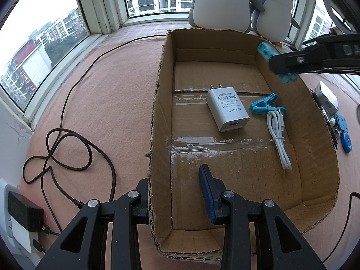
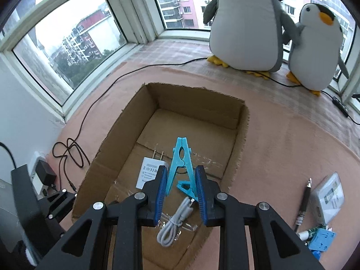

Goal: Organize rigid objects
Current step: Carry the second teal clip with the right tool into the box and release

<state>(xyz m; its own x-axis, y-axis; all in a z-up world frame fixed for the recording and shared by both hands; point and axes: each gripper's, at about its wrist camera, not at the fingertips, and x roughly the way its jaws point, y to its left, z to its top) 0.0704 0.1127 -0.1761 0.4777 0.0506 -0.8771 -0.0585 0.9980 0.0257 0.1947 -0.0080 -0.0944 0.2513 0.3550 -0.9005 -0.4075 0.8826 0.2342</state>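
Observation:
An open cardboard box (image 1: 164,117) sits on the pink cloth; it also shows in the right wrist view (image 2: 117,130). Inside lie a white USB charger (image 1: 227,109), a blue clothespin (image 1: 266,106) and a coiled white cable (image 1: 280,137). My left gripper (image 1: 177,193) is open, its jaws on either side of the box's left wall near the front corner. My right gripper (image 2: 181,193) is shut on a second blue clothespin (image 2: 181,162), held above the box. In the left wrist view this clothespin (image 1: 267,51) hangs over the box's right wall.
Two plush penguins (image 2: 247,27) stand at the window behind the box. A dark cable (image 1: 67,148) loops left of the box, running to a power adapter (image 1: 24,211). Right of the box lie a pen (image 2: 304,202), a white case (image 2: 328,195) and a small blue part (image 2: 321,238).

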